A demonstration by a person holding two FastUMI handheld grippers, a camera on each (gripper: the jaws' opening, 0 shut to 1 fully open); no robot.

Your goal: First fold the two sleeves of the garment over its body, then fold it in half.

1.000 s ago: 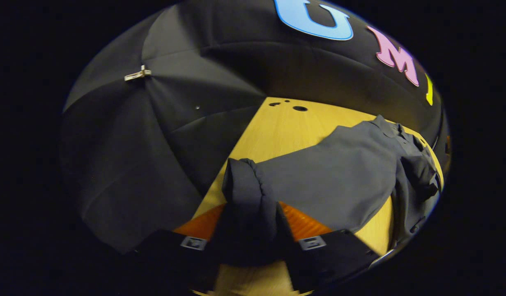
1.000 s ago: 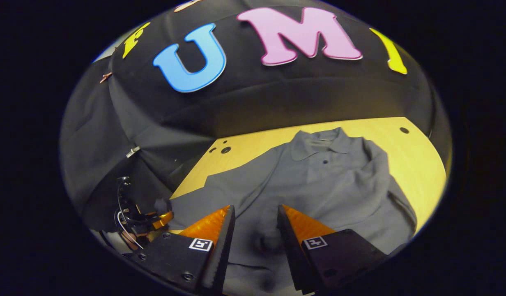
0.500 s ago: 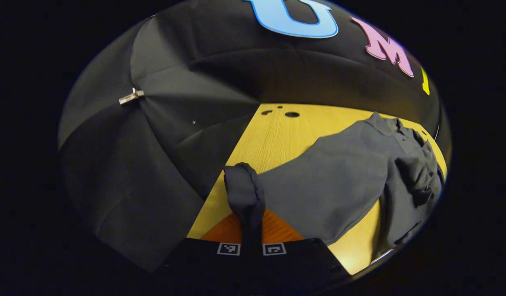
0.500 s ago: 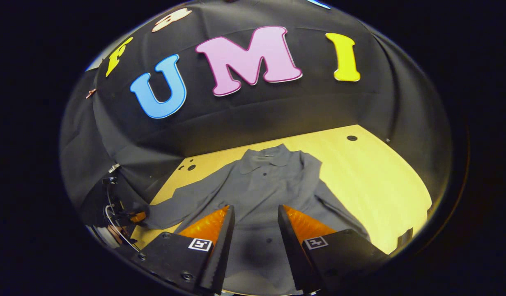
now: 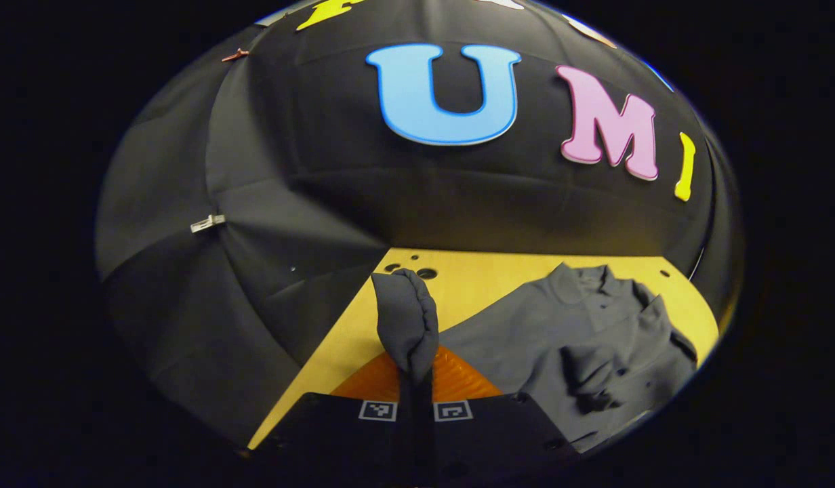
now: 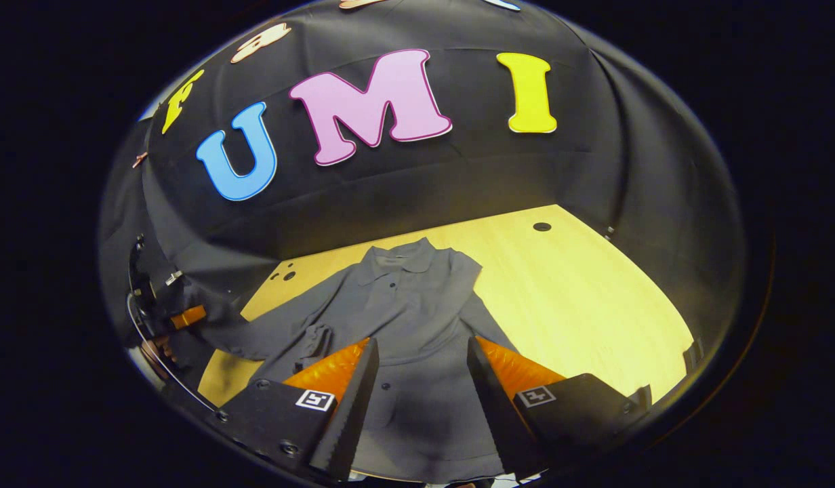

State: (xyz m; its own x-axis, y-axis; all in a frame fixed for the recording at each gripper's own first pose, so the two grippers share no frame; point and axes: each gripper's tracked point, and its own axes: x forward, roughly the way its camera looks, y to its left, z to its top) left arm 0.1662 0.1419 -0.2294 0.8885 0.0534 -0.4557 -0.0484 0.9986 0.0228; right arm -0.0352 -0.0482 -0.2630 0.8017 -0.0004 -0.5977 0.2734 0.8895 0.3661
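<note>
Garment [image 6: 417, 318], a dark grey collared shirt with buttons down its front, lies spread on the yellow wooden table [image 6: 580, 305], its collar [image 6: 400, 261] toward the black cloth wall. In the right gripper view one sleeve [image 6: 482, 298] already lies folded along the garment's body on the side nearer the bare stretch of table. The other sleeve [image 5: 407, 322] is gathered into a bunch and pinched between the two orange fingers of the left gripper [image 5: 415, 379], which are drawn tight together on the cloth; the bunched cuff stands up above the fingertips, lifted off the table, with the rest of the sleeve running down to the garment's shoulder. From the right gripper view this same gripper [image 6: 187, 316] shows at the garment's far side, beyond the table's edge, the sleeve stretched out to it. The right gripper [image 6: 417, 359] hangs above the garment's lower half with its fingers set wide apart, nothing between them, the shirt's hem area and buttons visible in the gap. Small round holes [image 5: 417, 272] mark the table near the garment's collar end.
</note>
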